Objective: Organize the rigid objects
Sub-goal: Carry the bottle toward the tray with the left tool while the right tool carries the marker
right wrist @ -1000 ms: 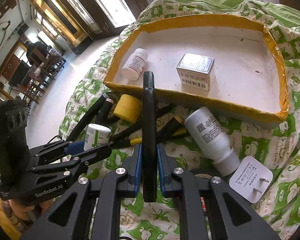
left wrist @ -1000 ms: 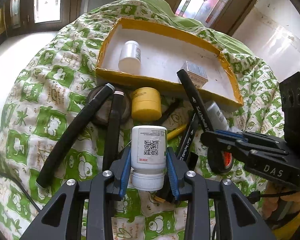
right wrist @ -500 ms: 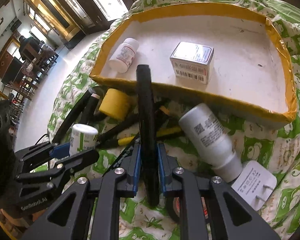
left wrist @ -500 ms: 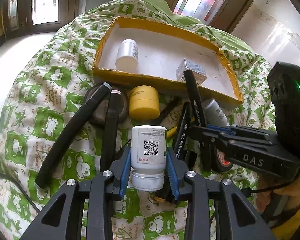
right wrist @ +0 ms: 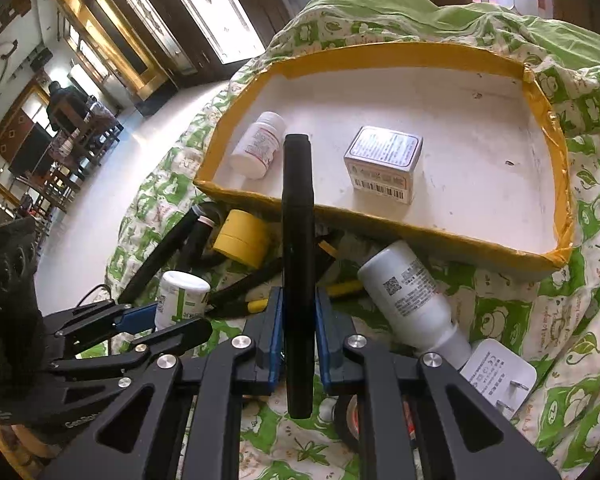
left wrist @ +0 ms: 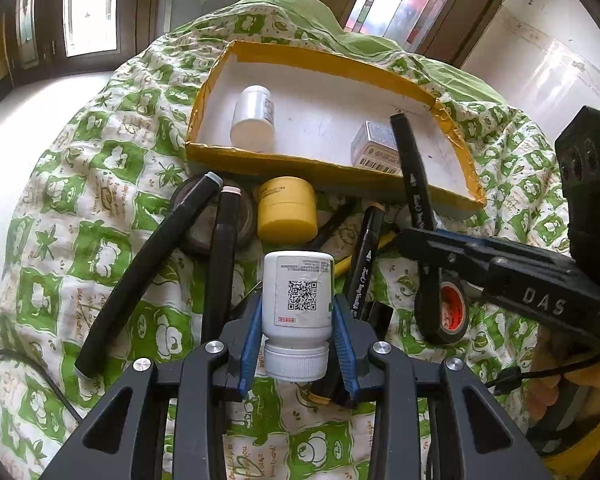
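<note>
Marker point(right wrist: 298, 264) clamped lengthwise in the right gripper point(right wrist: 298, 336), tip reaching over the tray's point(right wrist: 380, 222) near wall at 12 o'clock.

Its long axis runs straight ahead along the fingers, so a forward push should carry it into the tray, where a small bottle point(right wrist: 258, 146) lies at 11 and a box point(right wrist: 384, 164) at 1. Right jaws are nearly closed, pinching the marker. The left gripper point(left wrist: 298, 336), part open, grips a white bottle point(left wrist: 298, 312) cap toward the camera; the tray sits at 12 o'clock beyond a yellow jar point(left wrist: 286, 210). The right gripper looks nearer the tray. More markers, a larger bottle point(right wrist: 414, 296) and a plug point(right wrist: 498, 376) lie on the quilt point(left wrist: 100, 248).
</note>
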Motion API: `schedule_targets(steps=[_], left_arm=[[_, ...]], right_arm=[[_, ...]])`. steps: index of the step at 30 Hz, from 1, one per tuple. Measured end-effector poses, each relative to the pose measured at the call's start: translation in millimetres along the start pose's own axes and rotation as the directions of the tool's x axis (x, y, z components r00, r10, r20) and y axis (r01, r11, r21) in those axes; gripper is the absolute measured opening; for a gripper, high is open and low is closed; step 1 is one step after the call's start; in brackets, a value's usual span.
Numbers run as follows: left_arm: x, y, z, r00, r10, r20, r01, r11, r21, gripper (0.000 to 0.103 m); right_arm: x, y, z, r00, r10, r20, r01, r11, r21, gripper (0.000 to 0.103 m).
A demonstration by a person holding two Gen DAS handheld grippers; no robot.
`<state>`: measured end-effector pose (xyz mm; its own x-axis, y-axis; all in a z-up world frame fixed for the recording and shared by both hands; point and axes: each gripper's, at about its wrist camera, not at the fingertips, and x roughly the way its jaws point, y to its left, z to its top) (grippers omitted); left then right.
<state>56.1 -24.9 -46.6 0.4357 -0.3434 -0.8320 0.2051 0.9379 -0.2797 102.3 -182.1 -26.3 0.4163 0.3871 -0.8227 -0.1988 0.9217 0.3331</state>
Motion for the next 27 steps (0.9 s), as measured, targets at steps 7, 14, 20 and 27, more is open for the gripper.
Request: schedule_targets(steps=[7, 14, 20, 27], left_arm=[[-1, -1, 0, 1.000, 0.006, 0.002, -0.006, 1.000, 0.007, 0.035], [-6, -3, 6, 1.000, -0.003, 0.010, 0.003, 1.000, 0.020, 0.035], [-10, -10, 25, 1.000, -0.012, 0.025, 0.011, 0.999, 0.038, 0.035], [-2, -26, 70, 0.998, -0.042, 0.041, 0.040, 0.998, 0.053, 0.035]], right_arm=[[-19, -11, 5, 0.999, 0.022, 0.047, -0.024, 0.998, 0.049, 0.014], [-43, -21, 13, 0.994, -0.005, 0.108, -0.003, 0.997, 0.078, 0.014], [-64, -38, 29, 0.986, -0.051, 0.156, 0.033, 0.993, 0.116, 0.014], [-68, -53, 59, 0.983, -0.095, 0.154, 0.081, 0.992, 0.097, 0.014]])
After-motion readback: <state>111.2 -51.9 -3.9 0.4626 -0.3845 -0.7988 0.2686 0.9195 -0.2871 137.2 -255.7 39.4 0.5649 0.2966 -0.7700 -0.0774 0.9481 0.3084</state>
